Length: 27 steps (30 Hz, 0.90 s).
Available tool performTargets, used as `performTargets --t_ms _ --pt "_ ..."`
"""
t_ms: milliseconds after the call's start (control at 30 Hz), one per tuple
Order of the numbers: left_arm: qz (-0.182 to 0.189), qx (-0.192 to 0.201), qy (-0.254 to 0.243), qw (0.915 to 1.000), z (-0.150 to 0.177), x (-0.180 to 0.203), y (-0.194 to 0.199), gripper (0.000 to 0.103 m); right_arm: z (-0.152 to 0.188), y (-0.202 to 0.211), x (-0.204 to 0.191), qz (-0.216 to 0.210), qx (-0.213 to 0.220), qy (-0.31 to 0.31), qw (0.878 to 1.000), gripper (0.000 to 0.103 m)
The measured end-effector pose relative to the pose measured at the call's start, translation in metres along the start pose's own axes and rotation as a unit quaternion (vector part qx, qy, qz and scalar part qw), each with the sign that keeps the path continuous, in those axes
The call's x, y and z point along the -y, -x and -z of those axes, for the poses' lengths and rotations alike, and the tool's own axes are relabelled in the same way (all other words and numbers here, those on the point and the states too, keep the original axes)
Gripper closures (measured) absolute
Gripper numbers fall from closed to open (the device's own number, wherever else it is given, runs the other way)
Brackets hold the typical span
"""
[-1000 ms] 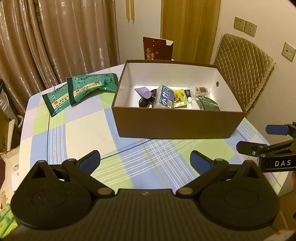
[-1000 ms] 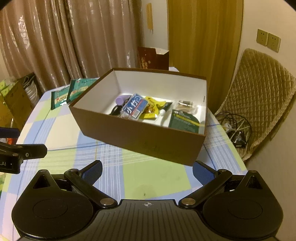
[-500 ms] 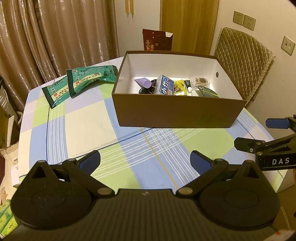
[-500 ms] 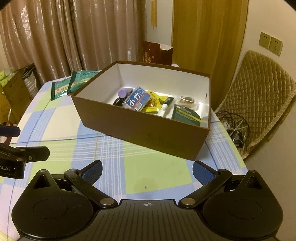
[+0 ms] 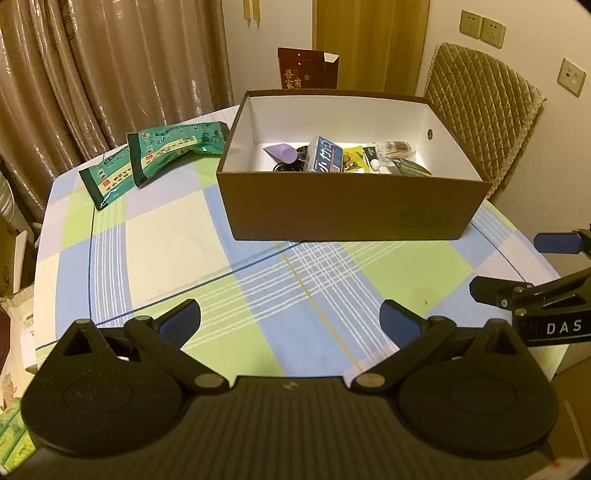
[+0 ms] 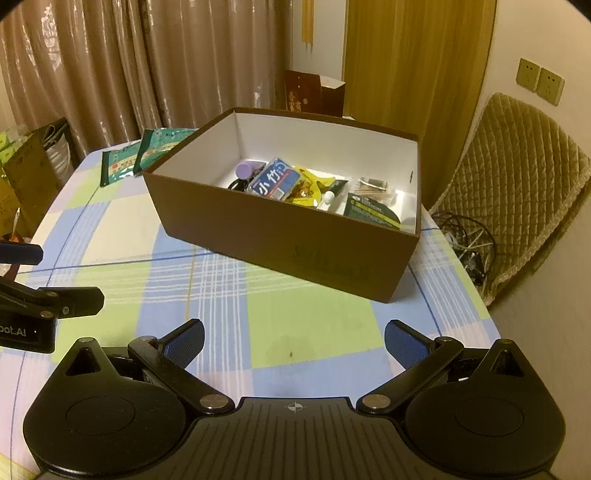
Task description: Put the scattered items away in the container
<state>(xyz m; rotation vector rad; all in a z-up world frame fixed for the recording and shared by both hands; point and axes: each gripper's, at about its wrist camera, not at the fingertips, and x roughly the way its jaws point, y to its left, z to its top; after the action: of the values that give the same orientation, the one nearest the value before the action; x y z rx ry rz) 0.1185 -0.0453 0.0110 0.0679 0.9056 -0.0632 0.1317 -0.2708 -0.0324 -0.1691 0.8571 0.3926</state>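
Checked tablecloth (image 5: 177, 236) lies bare between brown box (image 5: 347, 206) and both spread, empty grippers, left gripper (image 5: 290, 317), right gripper (image 6: 294, 338).

- Checked tablecloth (image 5: 173, 240) in blue, green and cream covers the table.
- Brown curtains (image 5: 110, 62) hang behind the table's far left side.
- A dark red carton (image 5: 306, 68) with gold characters stands behind the table, its top flap open.
- A quilted tan chair back (image 5: 476, 107) stands at the table's far right; in the right wrist view, tangled cables (image 6: 467, 240) lie on the floor beside it.
- Wall sockets (image 5: 482, 24) sit above the chair, another plate (image 5: 570, 77) lower to the right.
- A wooden door (image 6: 410, 55) stands behind the carton.
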Motion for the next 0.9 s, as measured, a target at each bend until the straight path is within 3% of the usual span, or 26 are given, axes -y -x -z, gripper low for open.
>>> performTargets --t_ms 900 --pt "0.003 -0.019 0.003 0.9998 0.015 0.011 -0.012 0.001 0.018 -0.006 0.003 -0.002 -0.006 0.022 1.0 0.002"
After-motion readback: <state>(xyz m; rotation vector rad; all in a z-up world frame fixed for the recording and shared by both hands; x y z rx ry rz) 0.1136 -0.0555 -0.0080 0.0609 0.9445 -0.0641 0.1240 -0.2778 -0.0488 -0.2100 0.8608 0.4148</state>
